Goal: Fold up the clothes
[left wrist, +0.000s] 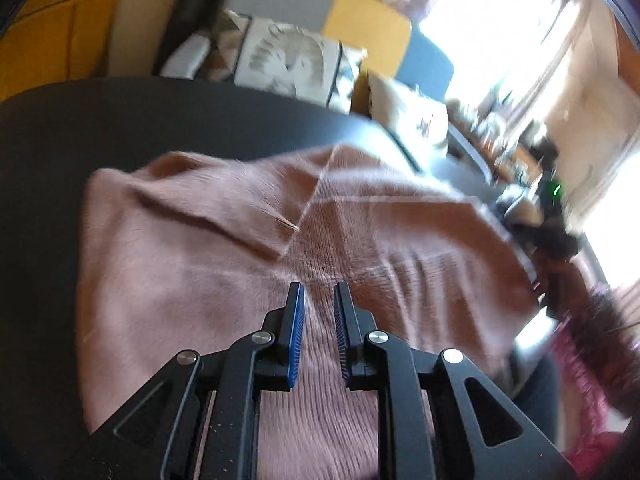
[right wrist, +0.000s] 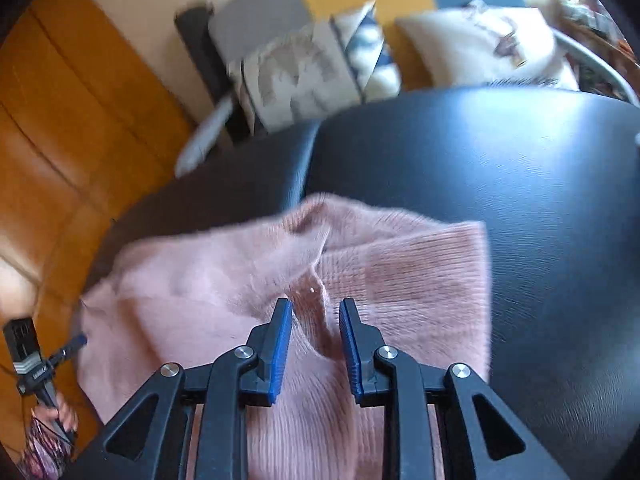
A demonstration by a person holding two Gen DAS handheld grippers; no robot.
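A fuzzy pink knit sweater point(left wrist: 224, 248) lies partly folded on a black padded surface point(left wrist: 100, 128). My left gripper point(left wrist: 319, 292) hovers over its middle, open, with nothing between the blue pads. In the right wrist view the same sweater point(right wrist: 192, 292) shows its ribbed hem point(right wrist: 420, 272) at the right. My right gripper point(right wrist: 315, 308) is open above a crease in the knit, holding nothing. The other gripper point(right wrist: 36, 364) appears at the far left, held by a hand point(right wrist: 60, 412). The right gripper point(left wrist: 548, 200) shows blurred at the sweater's right edge in the left wrist view.
Patterned cushions point(left wrist: 288, 60) and a white fluffy pillow point(right wrist: 480, 44) sit beyond the black surface point(right wrist: 520, 168). Orange wooden flooring point(right wrist: 72, 100) lies to the left. A bright window point(left wrist: 492, 20) glares at the upper right. A person's pink patterned sleeve point(left wrist: 580, 356) is at the right.
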